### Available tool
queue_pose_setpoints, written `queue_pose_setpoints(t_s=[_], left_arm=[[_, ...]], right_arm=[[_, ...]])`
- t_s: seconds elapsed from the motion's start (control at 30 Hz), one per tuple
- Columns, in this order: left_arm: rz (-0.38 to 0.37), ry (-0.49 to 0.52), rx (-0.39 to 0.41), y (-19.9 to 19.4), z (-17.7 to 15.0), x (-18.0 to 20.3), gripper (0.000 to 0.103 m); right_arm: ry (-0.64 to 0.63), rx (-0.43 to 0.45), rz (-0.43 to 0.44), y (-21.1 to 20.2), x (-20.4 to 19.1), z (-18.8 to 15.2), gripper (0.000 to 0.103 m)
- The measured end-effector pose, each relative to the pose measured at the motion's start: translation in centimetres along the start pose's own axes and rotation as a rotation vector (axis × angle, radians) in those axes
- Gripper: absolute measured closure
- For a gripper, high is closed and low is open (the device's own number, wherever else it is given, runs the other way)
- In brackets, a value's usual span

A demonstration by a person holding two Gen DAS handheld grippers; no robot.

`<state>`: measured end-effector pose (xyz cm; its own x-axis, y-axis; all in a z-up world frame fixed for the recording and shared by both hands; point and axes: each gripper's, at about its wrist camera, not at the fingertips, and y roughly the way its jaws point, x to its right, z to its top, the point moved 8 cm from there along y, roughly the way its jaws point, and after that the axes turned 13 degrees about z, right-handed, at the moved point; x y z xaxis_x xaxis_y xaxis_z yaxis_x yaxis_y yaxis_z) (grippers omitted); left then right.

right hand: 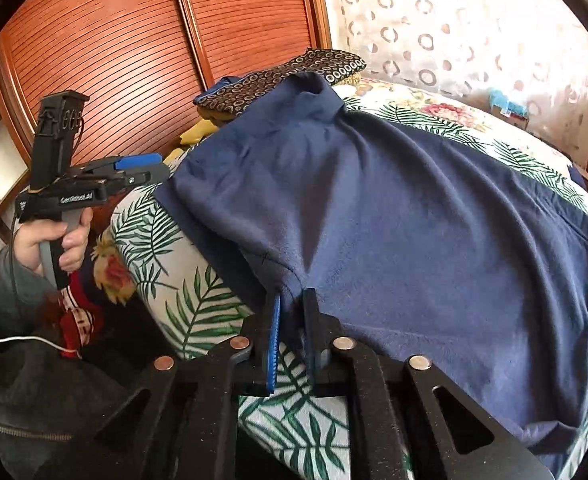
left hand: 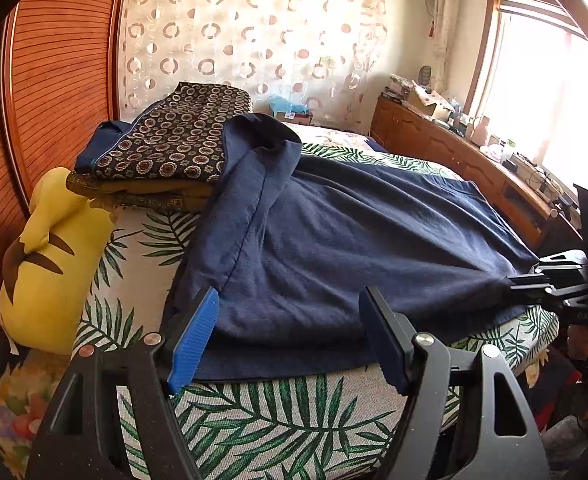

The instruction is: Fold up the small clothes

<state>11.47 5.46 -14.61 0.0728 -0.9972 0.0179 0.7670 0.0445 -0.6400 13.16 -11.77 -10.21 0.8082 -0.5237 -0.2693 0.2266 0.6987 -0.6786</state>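
The right gripper pinches the navy garment's near edge to lift a fold — the left gripper gapes empty beside it, ready for the other corner.

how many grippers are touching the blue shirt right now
1. The right gripper is shut on the near edge of the blue shirt. The left gripper is open at the shirt's left corner, fingers not pinching it.
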Motion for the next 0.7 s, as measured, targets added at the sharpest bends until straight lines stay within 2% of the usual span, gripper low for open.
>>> queue_pose_setpoints(t_s=[0.03, 0.07, 0.23, 0.47, 0.7], left_arm=[[0.000, 0.000, 0.000, 0.0, 0.0, 0.0, 0.029], [0.002, 0.001, -0.001, 0.1, -0.1, 0.0, 0.029], [0.019, 0.002, -0.016, 1.0, -0.3, -0.5, 0.029], [0.057, -0.002, -0.047, 2.9, -0.4, -1.8, 0.029], [0.107, 0.003, -0.102, 5.0, -1.3, -3.0, 0.051]], right_arm=[[0.003, 0.000, -0.015, -0.1, 0.2, -0.2, 0.071], [0.011, 0.002, -0.026, -0.2, 0.5, -0.4, 0.063], [0.063, 0.038, -0.139, -2.1, 2.8, -1.8, 0.062], [0.160, 0.082, -0.353, -5.6, 7.5, -5.1, 0.062], [0.229, 0.085, -0.457, -6.9, 9.4, -7.7, 0.062]])
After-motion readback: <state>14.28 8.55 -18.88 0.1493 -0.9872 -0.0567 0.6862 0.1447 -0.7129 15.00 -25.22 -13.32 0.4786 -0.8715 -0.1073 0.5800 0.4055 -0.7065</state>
